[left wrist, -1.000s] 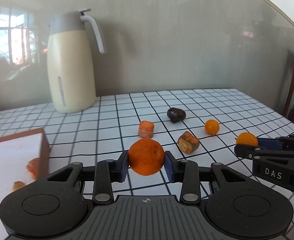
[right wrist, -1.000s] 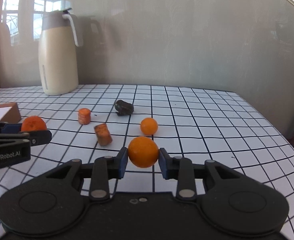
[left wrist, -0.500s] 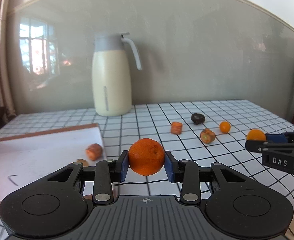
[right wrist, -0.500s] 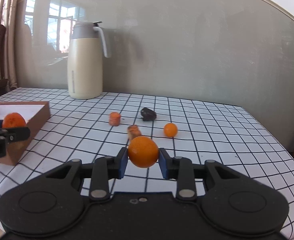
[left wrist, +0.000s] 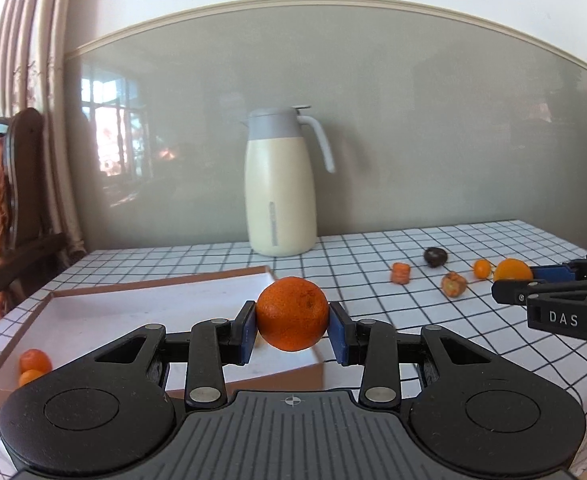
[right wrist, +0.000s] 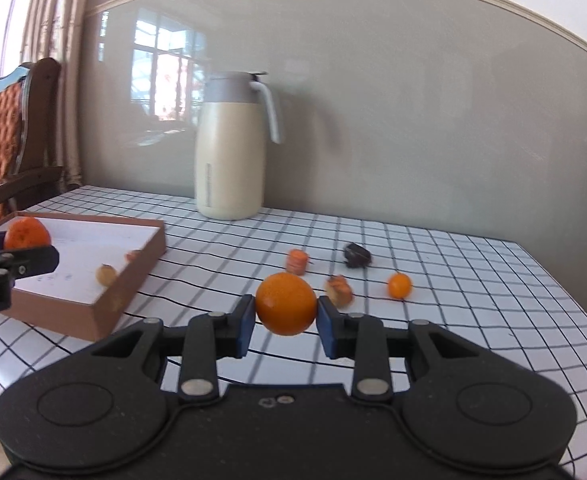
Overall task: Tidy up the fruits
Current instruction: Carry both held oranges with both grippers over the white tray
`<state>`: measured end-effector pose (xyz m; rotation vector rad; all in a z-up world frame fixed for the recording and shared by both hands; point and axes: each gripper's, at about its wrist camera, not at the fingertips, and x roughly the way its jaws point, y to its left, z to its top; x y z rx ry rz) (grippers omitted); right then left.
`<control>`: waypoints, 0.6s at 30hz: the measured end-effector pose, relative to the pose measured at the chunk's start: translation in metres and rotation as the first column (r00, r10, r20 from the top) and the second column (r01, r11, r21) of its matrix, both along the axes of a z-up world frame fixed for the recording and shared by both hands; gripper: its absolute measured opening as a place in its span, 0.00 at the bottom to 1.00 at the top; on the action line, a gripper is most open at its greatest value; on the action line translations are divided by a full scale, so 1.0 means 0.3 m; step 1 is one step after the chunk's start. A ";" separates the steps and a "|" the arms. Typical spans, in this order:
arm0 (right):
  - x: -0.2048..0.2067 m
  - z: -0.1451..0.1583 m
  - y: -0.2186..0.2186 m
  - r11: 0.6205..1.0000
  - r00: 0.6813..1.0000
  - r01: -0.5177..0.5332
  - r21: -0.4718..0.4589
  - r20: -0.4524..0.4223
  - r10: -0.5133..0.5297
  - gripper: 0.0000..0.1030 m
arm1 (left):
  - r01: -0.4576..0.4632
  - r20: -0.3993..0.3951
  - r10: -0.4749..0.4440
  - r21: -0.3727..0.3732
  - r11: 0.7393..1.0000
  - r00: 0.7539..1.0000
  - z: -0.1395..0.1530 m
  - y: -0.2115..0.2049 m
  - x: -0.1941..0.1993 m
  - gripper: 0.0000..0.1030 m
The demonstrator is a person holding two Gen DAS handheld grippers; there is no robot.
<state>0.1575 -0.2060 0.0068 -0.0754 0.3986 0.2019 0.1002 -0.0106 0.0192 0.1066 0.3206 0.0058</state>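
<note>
My left gripper is shut on a dark orange mandarin, held in the air over the near right part of a shallow brown box with a white floor. Two small orange fruits lie in the box's near left corner. My right gripper is shut on a smooth orange above the checked tablecloth, right of the box. On the cloth beyond lie a carrot-like chunk, a brownish piece, a dark fruit and a small orange fruit.
A cream jug with a grey lid and handle stands at the back by the grey wall. A wooden chair and curtains are beyond the table's left end. The table's right edge drops off at the right.
Both grippers have pulled back and swung left with their fruit. The box has come fully into the left view, and the left mandarin now hangs over it.
</note>
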 end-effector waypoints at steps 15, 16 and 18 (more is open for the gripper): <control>-0.013 0.030 0.156 0.995 0.994 -0.103 -0.012 0.042 0.103 0.24 | -0.070 0.016 0.070 -0.010 0.998 0.997 0.007 0.114 -0.027 0.37; -0.014 0.032 0.163 0.994 0.993 -0.107 -0.010 0.045 0.107 0.24 | -0.075 0.017 0.075 -0.012 0.997 0.997 0.008 0.122 -0.028 0.37; -0.015 0.034 0.181 0.993 0.992 -0.115 -0.009 0.051 0.116 0.24 | -0.086 0.016 0.086 -0.016 0.996 0.996 0.009 0.141 -0.030 0.37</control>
